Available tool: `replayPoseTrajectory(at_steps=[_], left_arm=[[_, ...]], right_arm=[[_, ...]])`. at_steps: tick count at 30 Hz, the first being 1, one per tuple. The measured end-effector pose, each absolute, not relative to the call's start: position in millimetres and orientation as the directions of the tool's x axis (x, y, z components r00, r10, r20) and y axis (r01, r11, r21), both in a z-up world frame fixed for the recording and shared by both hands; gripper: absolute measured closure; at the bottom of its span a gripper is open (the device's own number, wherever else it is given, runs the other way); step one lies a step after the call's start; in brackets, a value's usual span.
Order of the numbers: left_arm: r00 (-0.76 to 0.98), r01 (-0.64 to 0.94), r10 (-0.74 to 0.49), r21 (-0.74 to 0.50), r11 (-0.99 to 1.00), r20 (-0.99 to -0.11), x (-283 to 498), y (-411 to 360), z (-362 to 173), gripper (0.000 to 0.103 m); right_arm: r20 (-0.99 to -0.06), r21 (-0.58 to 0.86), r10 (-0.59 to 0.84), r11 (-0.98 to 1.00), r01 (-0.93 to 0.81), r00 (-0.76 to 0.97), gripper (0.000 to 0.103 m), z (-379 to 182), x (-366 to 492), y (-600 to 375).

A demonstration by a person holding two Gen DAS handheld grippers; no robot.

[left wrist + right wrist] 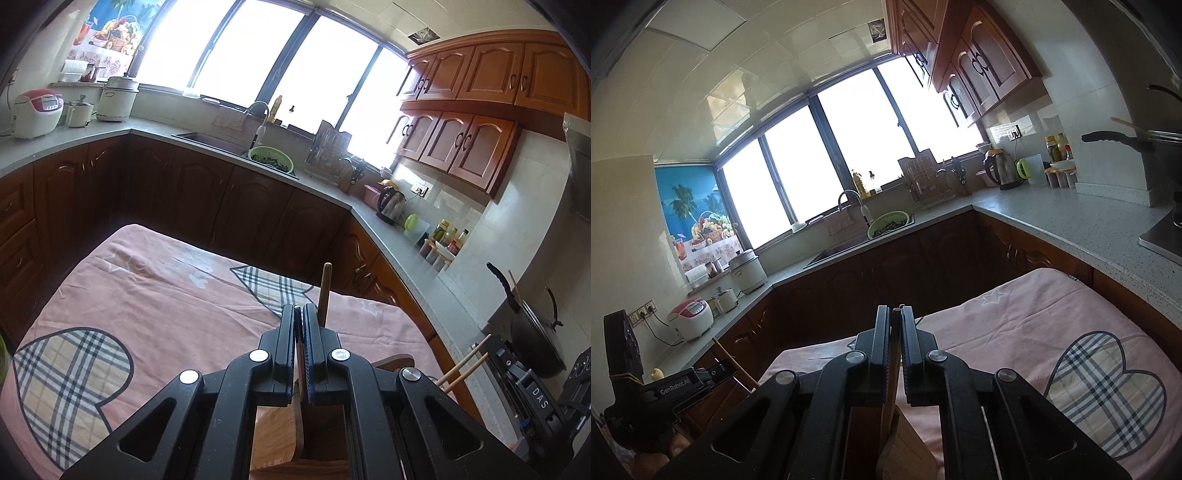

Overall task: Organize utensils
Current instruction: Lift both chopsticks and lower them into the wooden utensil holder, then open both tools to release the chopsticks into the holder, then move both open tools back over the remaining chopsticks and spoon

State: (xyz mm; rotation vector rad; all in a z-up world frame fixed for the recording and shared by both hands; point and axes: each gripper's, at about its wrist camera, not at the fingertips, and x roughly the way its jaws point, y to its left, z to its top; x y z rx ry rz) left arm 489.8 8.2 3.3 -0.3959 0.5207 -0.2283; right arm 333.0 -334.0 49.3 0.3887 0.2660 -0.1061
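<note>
Pink tablecloth [155, 295], rice cooker [35, 112], green colander [271, 158], kettle [390, 205], wok [535, 336]

A home kitchen: wooden wall cabinets [480, 74] hang above a grey L-shaped surface [399, 236] with a sink [218, 142] and tap under a wide window [258, 48], a rice cooker [35, 112], an electric kettle [391, 203], sauce bottles [448, 234] and a wok [535, 339] nearby.

Sunlit kitchen, windows [236, 55], wooden cabinets [491, 74]

Matt pink cloth [155, 295] covers the table, beside glossy wooden cabinets [480, 77] and a speckled stone-like counter [1082, 221].
</note>
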Motion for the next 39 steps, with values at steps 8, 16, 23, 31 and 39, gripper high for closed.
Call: replayPoseTrajectory(at_steps=[8,16,23,31,39], left_arm=[[0.835,0.113,-0.33,-0.45,0.886,-0.439,477.8,15.3,3.5,0.078],[0.847,0.11,-0.334,-0.477,0.872,-0.414,425.1,36.4,11.9,0.041],[0.834,0.098,-0.328,-0.465,0.88,-0.444,366.6,52.7,10.1,0.039],[0.793,0.08,-0.321,-0.434,0.897,-0.517,311.9,58.6,6.0,0.039],[0.743,0.052,-0.311,-0.412,0.91,-0.593,280.7,53.7,4.9,0.039]], right_arm=[[-0.273,0.376,-0.039,0.915,0.144,0.961,0.089,53.0,327.6,-335.2],[-0.207,0.426,-0.05,0.895,0.136,0.977,0.028,67.6,284.3,-342.7],[-0.227,0.455,-0.028,0.881,0.132,0.974,0.022,62.3,247.1,-342.6],[-0.286,0.455,-0.004,0.879,0.139,0.958,0.022,49.7,209.3,-335.5],[-0.37,0.433,0.004,0.886,0.168,0.929,0.022,27.3,177.2,-327.5]])
